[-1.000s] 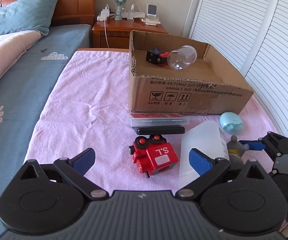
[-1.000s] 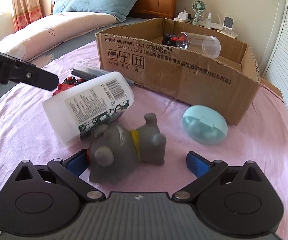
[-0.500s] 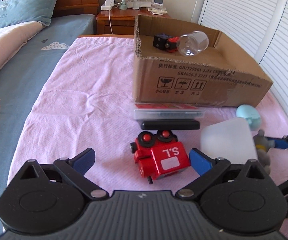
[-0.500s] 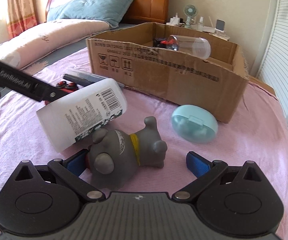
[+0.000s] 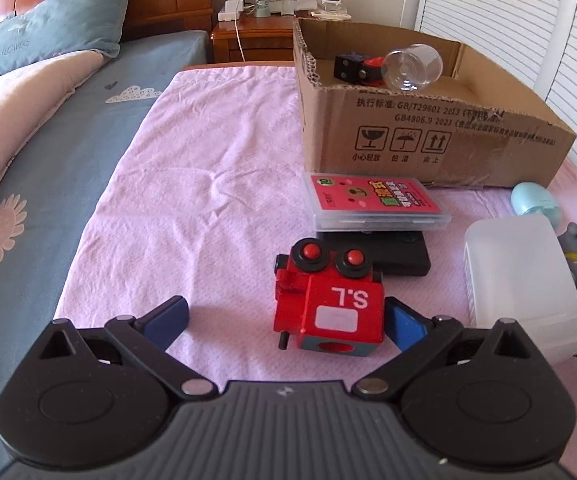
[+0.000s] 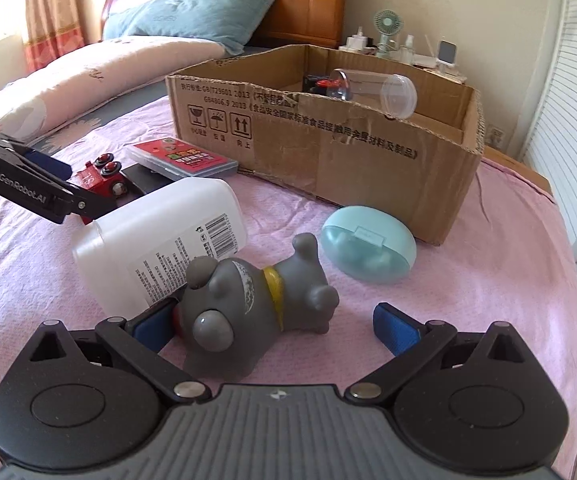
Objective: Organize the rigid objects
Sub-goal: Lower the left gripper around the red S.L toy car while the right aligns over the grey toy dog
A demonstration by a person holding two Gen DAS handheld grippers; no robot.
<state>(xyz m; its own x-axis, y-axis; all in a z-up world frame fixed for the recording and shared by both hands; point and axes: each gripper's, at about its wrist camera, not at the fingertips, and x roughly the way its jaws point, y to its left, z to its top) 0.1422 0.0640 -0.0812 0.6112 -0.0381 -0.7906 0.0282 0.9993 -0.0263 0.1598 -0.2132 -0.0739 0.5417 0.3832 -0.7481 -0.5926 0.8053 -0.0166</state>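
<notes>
A toy and clear jar point(image 5: 412, 67) lie in the box point(image 5: 428, 136); six wait (both grippers point(image 5: 286, 320) point(image 6: 272, 326) gape, empty).

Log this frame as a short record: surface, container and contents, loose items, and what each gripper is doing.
surface: pink cloth on a bed
container: cardboard box, open top
in box: clear jar, black and red toy
loose: red train, card case, white bottle, grey dog toy, blue egg case
left gripper: open, fingers either side of train
right gripper: open around dog toy
</notes>
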